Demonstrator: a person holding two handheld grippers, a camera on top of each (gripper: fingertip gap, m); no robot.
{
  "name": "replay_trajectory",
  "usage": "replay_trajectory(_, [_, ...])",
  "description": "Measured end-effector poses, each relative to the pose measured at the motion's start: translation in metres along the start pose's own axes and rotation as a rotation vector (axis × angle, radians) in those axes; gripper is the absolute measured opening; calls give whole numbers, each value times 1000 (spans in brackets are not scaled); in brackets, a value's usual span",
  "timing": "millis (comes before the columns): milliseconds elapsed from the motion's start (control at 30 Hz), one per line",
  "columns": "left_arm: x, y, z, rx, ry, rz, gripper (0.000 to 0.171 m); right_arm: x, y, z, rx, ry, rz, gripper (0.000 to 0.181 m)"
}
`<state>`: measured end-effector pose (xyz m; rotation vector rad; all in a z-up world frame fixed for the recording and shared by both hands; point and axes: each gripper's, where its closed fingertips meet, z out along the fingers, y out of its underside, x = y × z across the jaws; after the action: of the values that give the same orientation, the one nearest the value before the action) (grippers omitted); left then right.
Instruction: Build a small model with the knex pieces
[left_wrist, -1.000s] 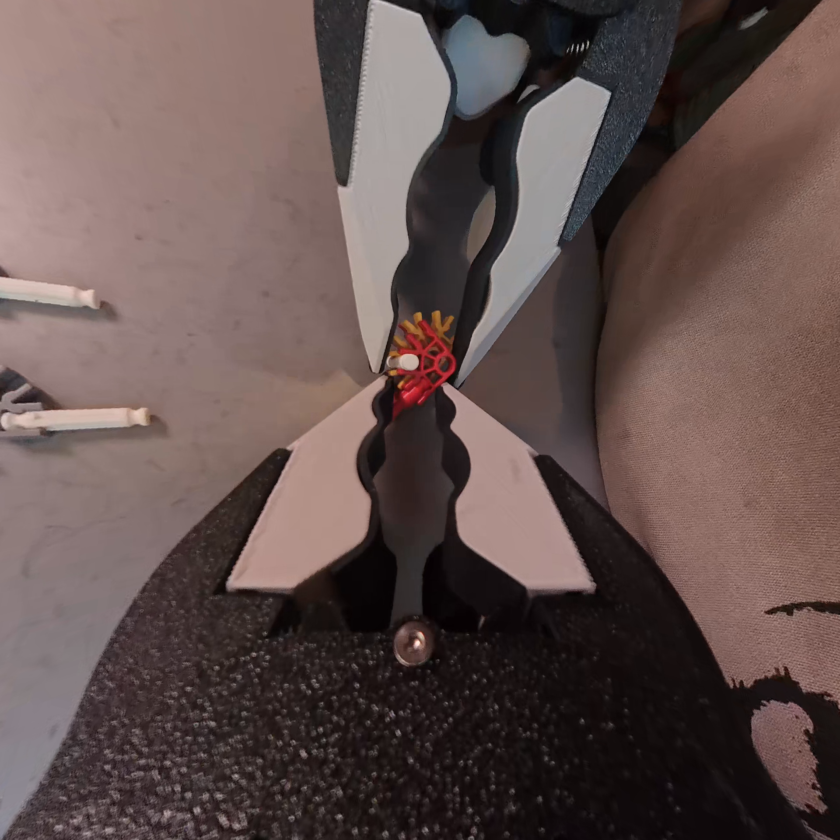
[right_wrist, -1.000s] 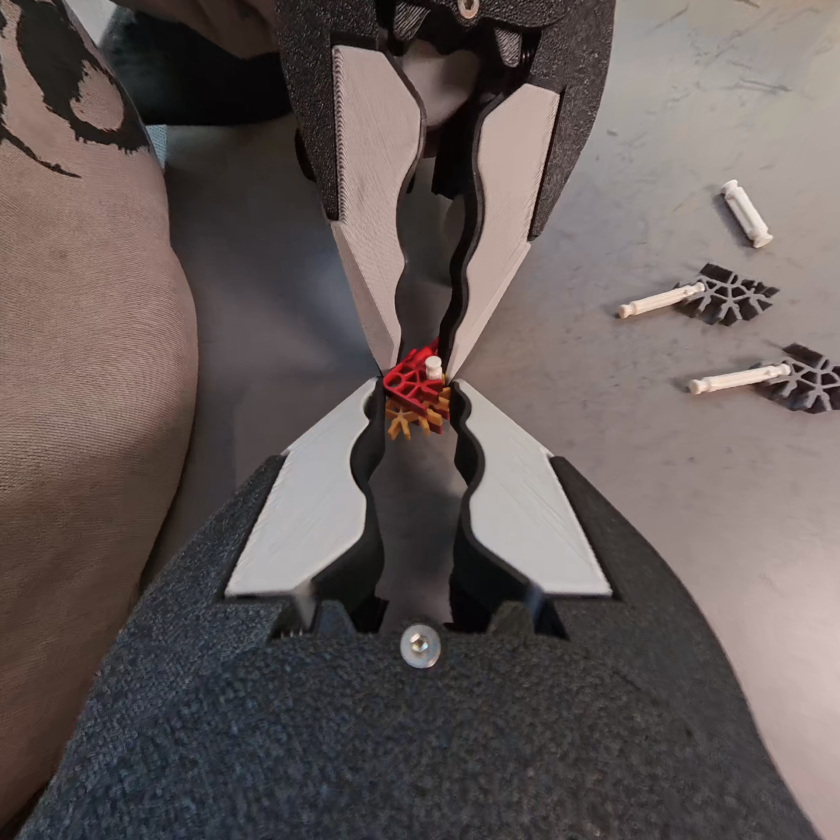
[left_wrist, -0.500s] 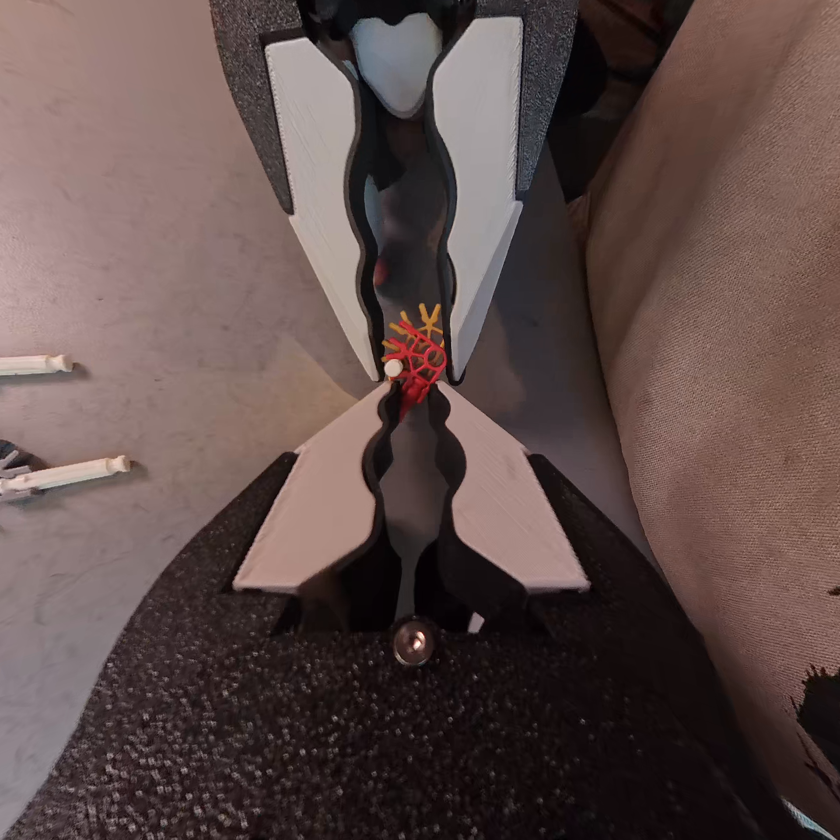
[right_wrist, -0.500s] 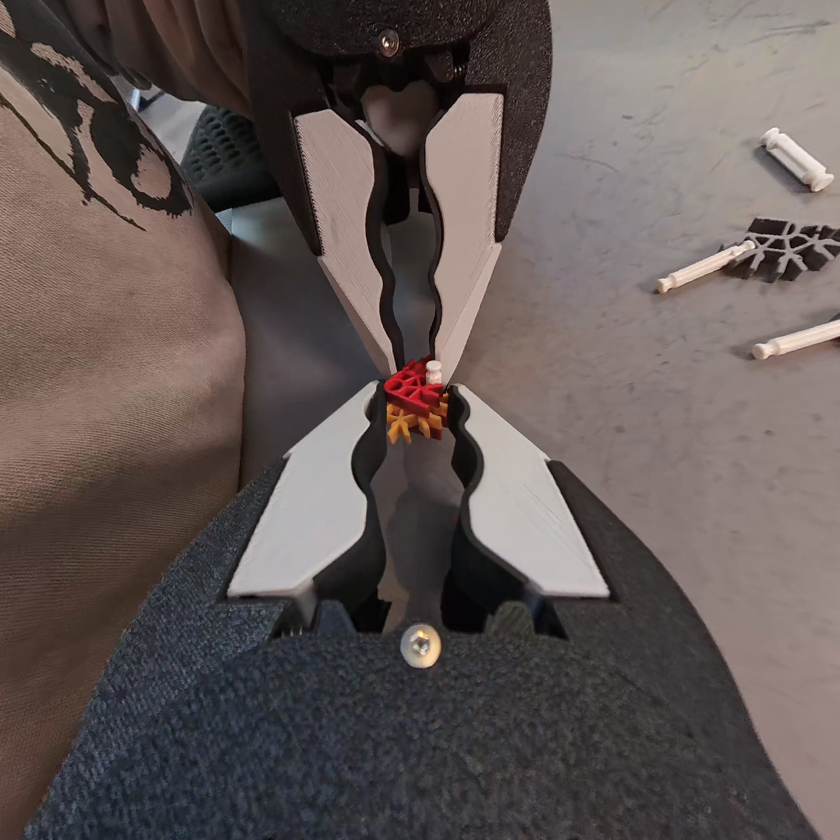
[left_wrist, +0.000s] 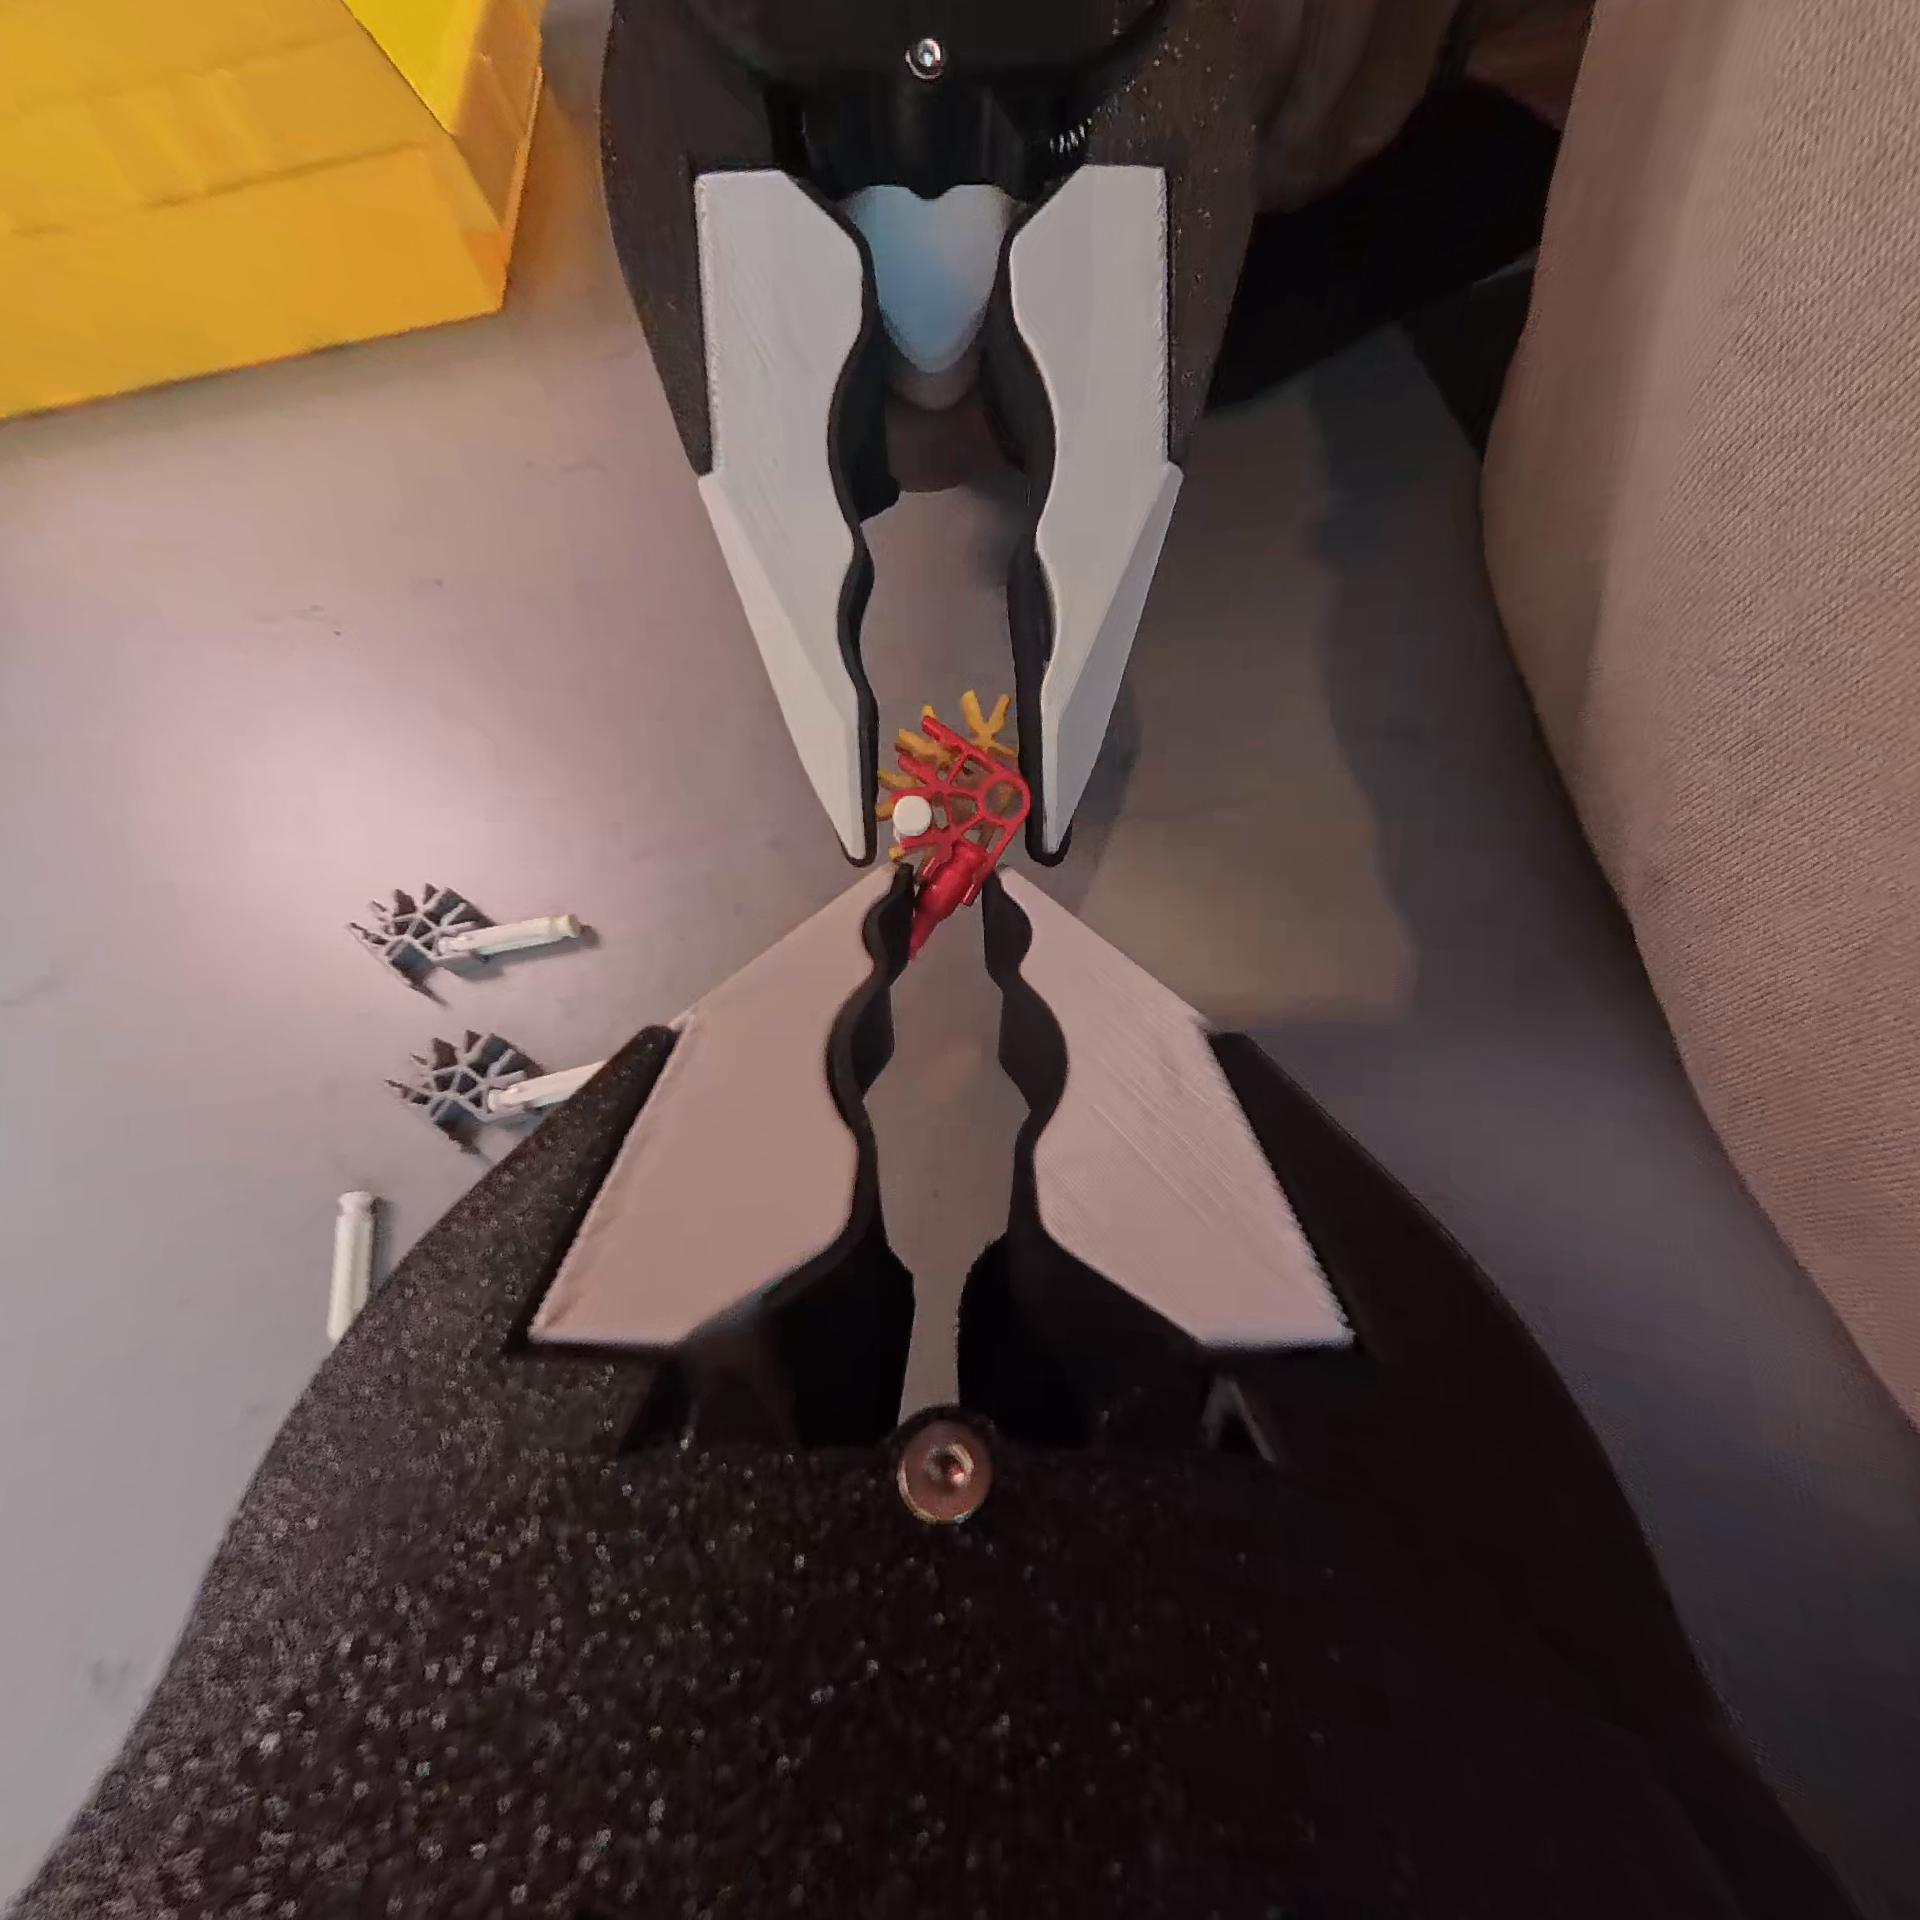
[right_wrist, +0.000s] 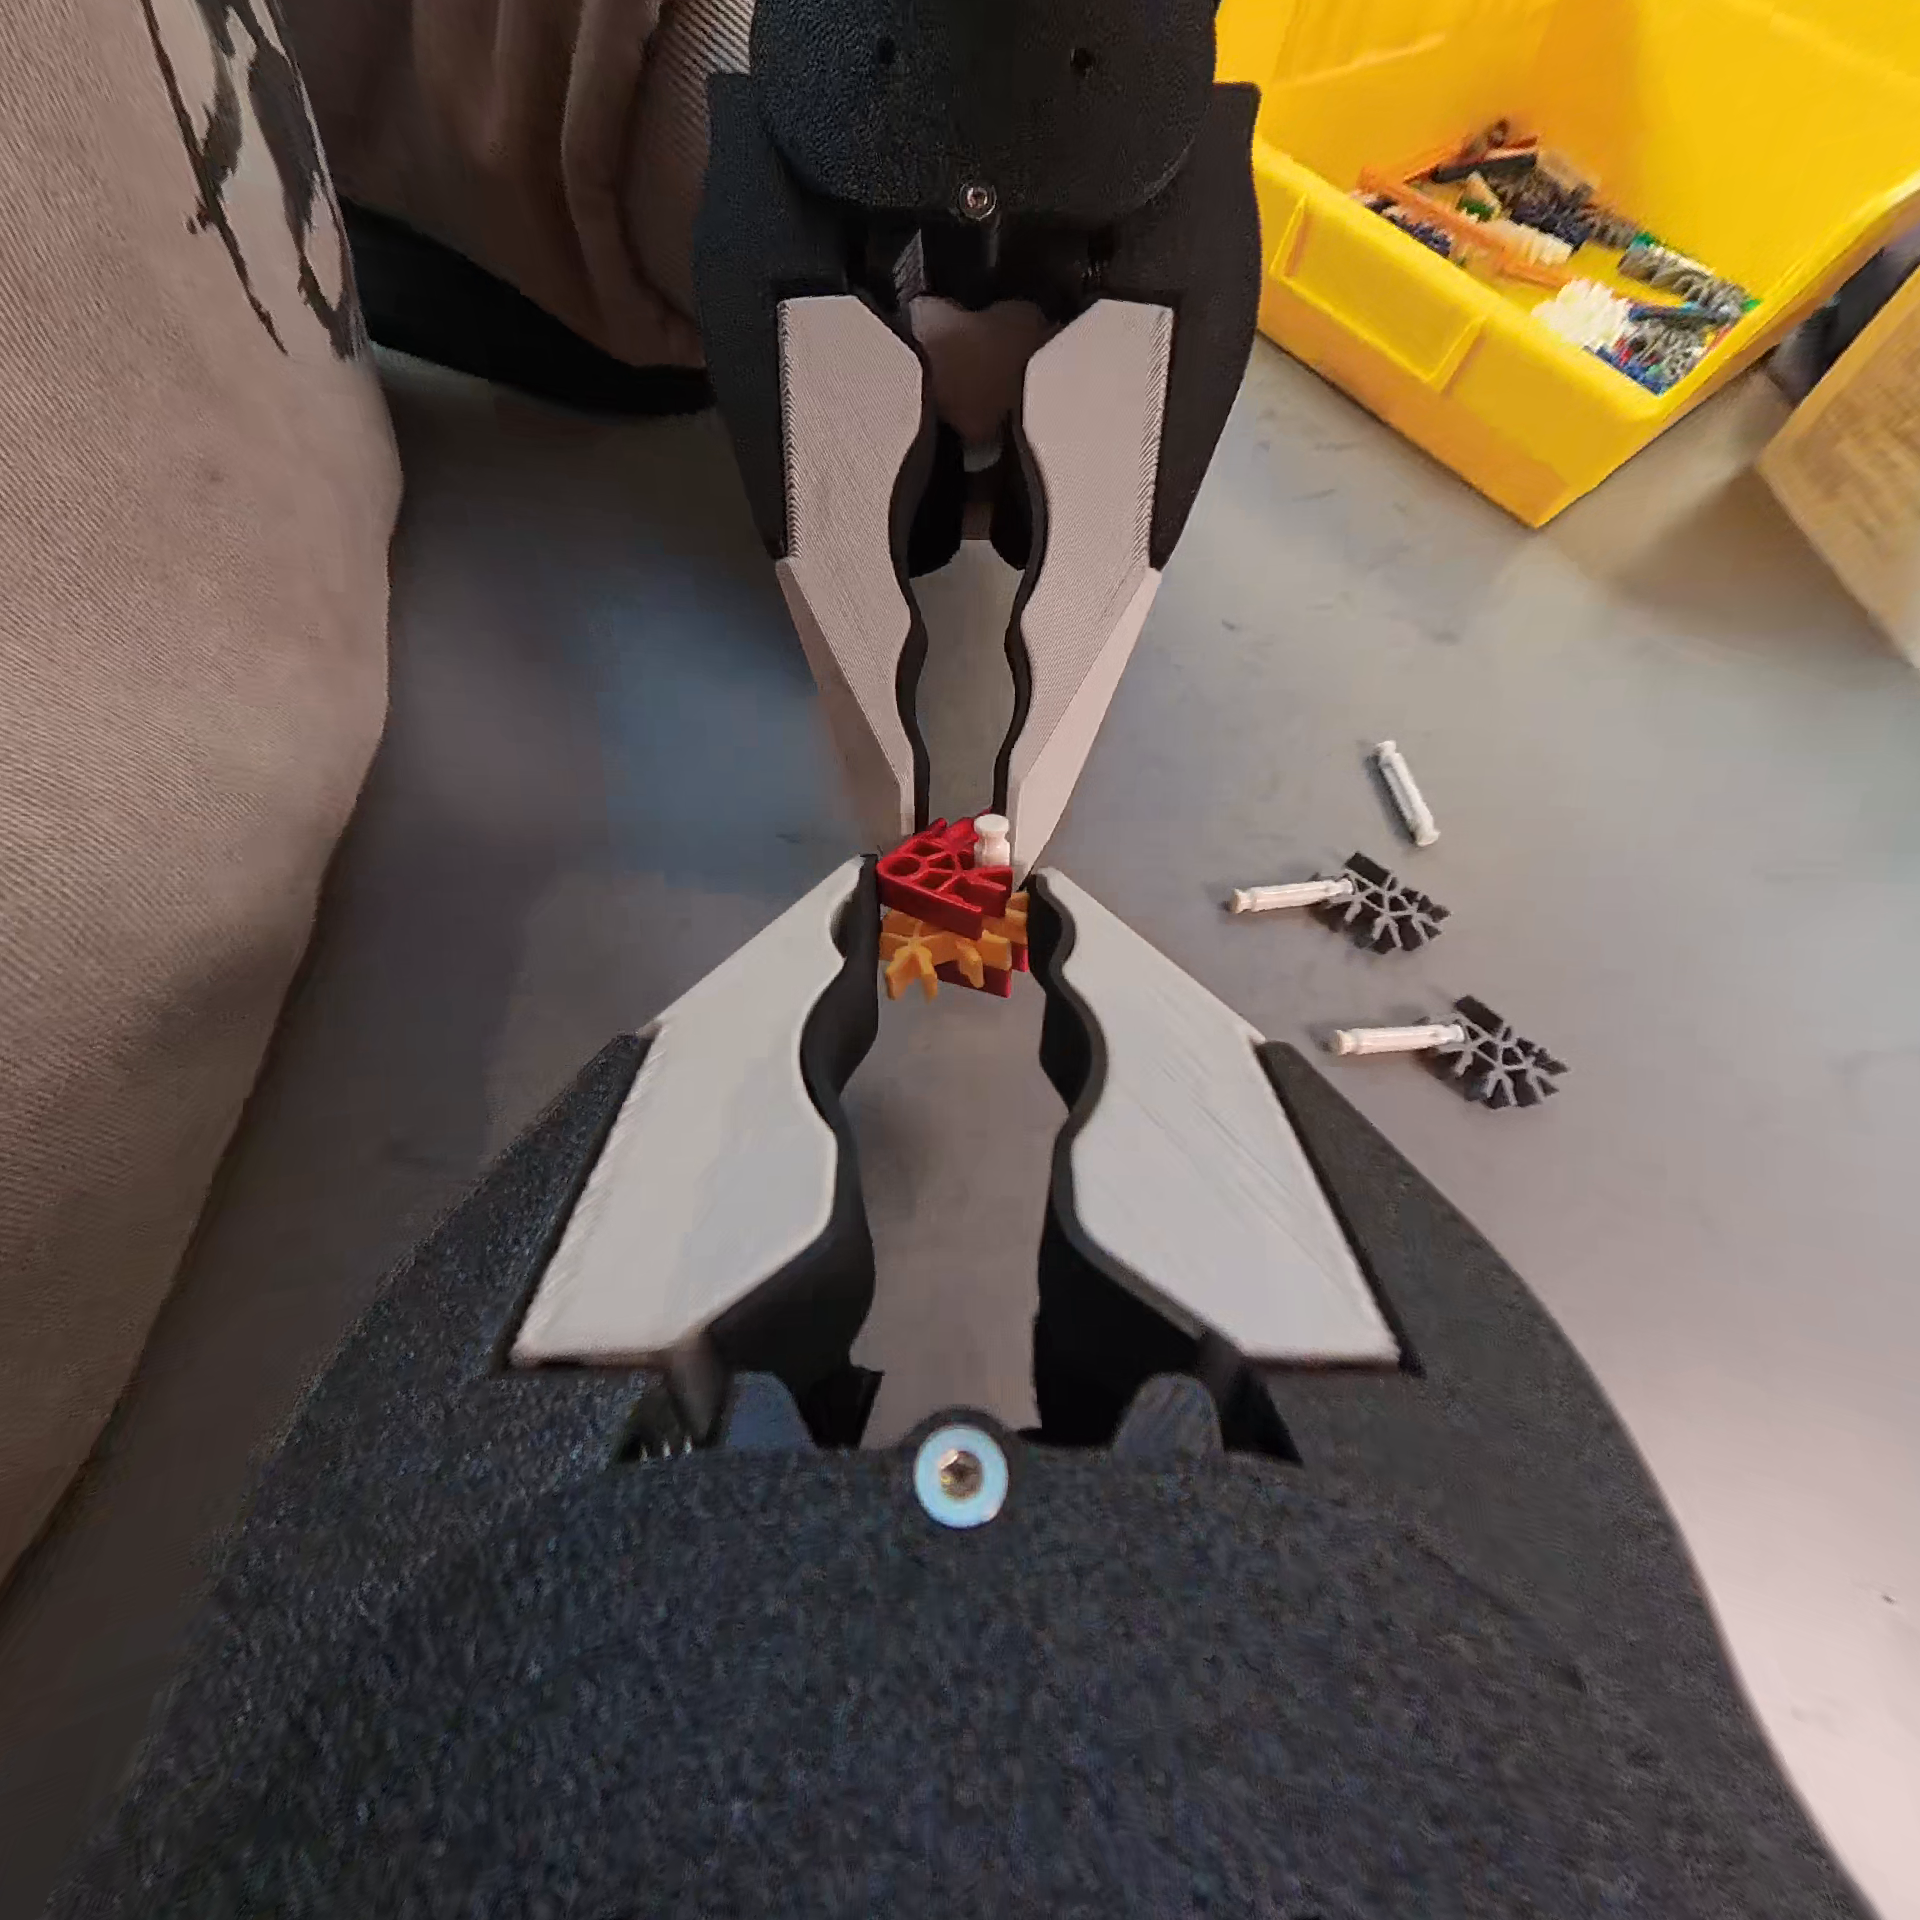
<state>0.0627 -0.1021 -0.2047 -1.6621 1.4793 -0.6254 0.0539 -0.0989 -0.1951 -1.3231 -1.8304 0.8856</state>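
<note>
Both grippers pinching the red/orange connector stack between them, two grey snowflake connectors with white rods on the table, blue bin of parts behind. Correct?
One thing is wrong: the bin is yellow, not blue, as the right wrist view shows. The rest holds: the left gripper and right gripper meet on the red connector and orange connector, and two grey snowflake connectors with white rods lie on the table.

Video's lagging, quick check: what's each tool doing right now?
Left tool: shut on the red piece.
Right tool: shut on the orange piece.
</note>
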Motion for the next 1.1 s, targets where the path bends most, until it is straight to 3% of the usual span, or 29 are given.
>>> replay_trajectory(167, [1, 0, -1, -37, -96, 215, 10, -3, -3, -1, 9, -53, 17, 27])
replay_trajectory(300, [-2, 12, -1, -149, -178, 396, 10, -5, 2, 0, -49, -72, 16, 31])
replay_trajectory(667, [-18, 16, -11, -198, -323, 452, 12, 10, -2, 3, -81, 13, -127, 21])
replay_trajectory(733, [-20, 18, -11, -228, -348, 509, 11, 12, -1, 5, -104, 6, -65, 23])
replay_trajectory(800, [-21, 18, -11, -247, -373, 557, 11, 14, 4, 7, -146, -2, 27, 39])
replay_trajectory(867, [-23, 21, -10, -283, -398, 617, 11, 12, 7, 9, -174, -38, 122, 44])
replay_trajectory(967, [-23, 25, -7, -324, -411, 696, 10, 12, 11, 13, -218, -58, 249, 33])
replay_trajectory(1100, [-24, 26, -5, -336, -432, 721, 11, 15, 15, 13, -250, -45, 246, 23])
